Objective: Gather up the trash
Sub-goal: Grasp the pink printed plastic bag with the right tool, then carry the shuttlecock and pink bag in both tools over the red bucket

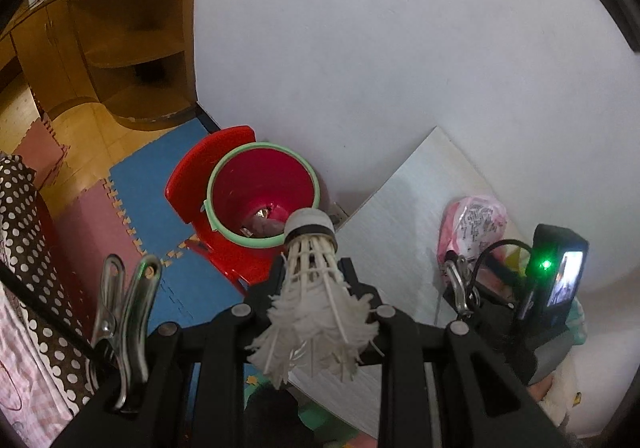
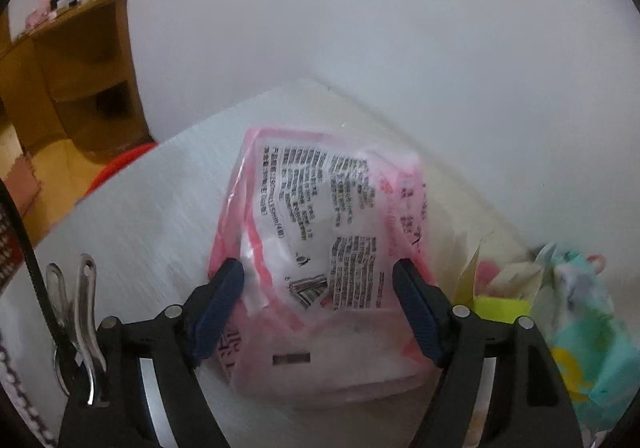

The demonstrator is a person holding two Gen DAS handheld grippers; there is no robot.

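At centre frame in the left wrist view, the left gripper (image 1: 312,268) clamps a worn white shuttlecock (image 1: 314,288) by its feathers, cork end pointing up toward a red bucket (image 1: 262,196) with a pale green rim. The bucket stands on a red plastic stool (image 1: 192,188) against the white wall, some refuse visible at its bottom. In the right wrist view, the right gripper (image 2: 320,288) is spread wide, its blue-padded fingers (image 2: 222,300) flanking a pink-and-white printed plastic package (image 2: 320,248) lying mid-frame on a pale tabletop (image 2: 140,216). A wooden corner shelf (image 1: 132,48) fills the upper left.
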